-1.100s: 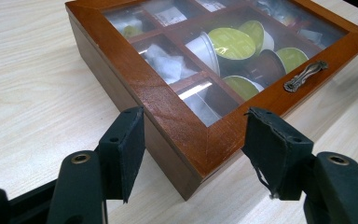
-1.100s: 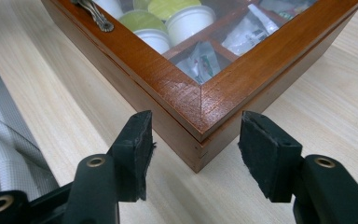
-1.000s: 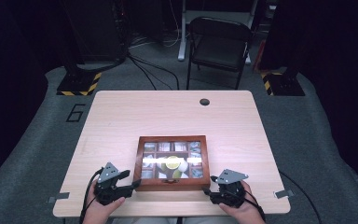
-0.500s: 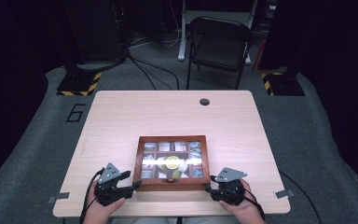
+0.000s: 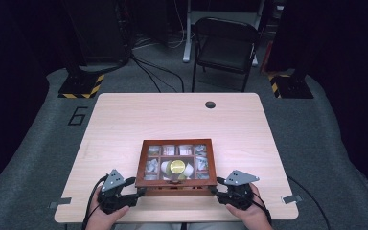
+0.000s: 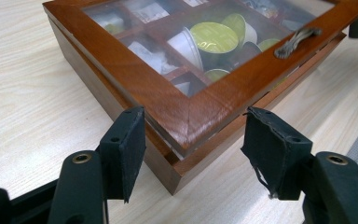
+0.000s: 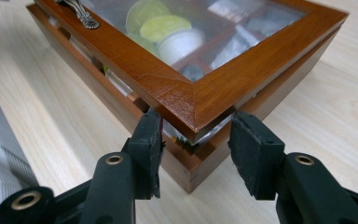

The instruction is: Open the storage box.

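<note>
A wooden box [image 5: 176,143] with a glass lid sits near the table's front edge. Gold-topped capsules [image 5: 177,166] and packets fill its compartments. In the left gripper view, my left gripper [image 6: 193,149] straddles the box's near left corner [image 6: 135,88], a pad against each side. In the right gripper view, my right gripper [image 7: 195,135] is shut on the near right corner of the lid [image 7: 168,79]. The lid stands slightly ajar above the base. Its metal handle [image 7: 80,14] lies on the front rail. In the high view, both the left gripper [image 5: 138,191] and the right gripper [image 5: 215,191] rest low at the box's front corners.
Bare tabletop [image 5: 172,115] stretches behind the box, with a round cable hole [image 5: 210,104] at the far edge. A black folding chair [image 5: 225,45] stands beyond the table. The table's front edge runs just behind both hands.
</note>
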`<state>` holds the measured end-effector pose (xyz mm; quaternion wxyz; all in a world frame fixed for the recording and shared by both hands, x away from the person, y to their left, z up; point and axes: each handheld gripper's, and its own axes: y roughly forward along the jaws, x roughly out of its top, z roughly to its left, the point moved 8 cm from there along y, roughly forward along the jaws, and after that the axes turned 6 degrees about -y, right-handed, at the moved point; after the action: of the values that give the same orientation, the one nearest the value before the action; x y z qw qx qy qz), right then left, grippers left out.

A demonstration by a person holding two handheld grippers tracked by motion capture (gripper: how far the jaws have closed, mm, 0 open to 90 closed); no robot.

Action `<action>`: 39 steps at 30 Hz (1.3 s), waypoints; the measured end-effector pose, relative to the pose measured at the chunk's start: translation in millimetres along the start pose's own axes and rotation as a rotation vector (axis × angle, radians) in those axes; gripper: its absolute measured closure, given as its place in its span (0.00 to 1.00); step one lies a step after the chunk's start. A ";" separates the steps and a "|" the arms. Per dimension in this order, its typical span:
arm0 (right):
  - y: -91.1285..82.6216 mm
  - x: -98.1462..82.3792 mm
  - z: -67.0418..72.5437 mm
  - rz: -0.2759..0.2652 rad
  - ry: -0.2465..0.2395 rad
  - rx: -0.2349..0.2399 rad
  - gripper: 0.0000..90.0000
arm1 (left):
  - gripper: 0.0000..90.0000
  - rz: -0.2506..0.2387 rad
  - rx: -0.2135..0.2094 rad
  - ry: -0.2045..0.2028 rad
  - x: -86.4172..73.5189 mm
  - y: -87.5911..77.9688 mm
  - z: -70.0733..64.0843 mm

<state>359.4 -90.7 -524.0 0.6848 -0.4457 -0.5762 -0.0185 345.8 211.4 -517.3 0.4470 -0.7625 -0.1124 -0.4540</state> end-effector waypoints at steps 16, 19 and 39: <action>-3.5 8.5 -4.2 -0.053 0.028 -0.011 0.60 | 0.36 -0.012 0.065 0.008 9.8 17.2 1.8; -4.7 10.3 -6.2 -0.061 0.021 -0.020 0.56 | 0.34 -0.013 0.065 0.003 11.9 15.8 2.5; -11.2 43.9 -18.4 -0.135 0.060 -0.070 0.48 | 0.31 -0.103 0.091 -0.075 47.6 10.5 6.5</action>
<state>382.3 -87.7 -480.9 0.6830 -0.4289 -0.5831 -0.0980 382.4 199.3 -486.9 0.4528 -0.7512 -0.1886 -0.4417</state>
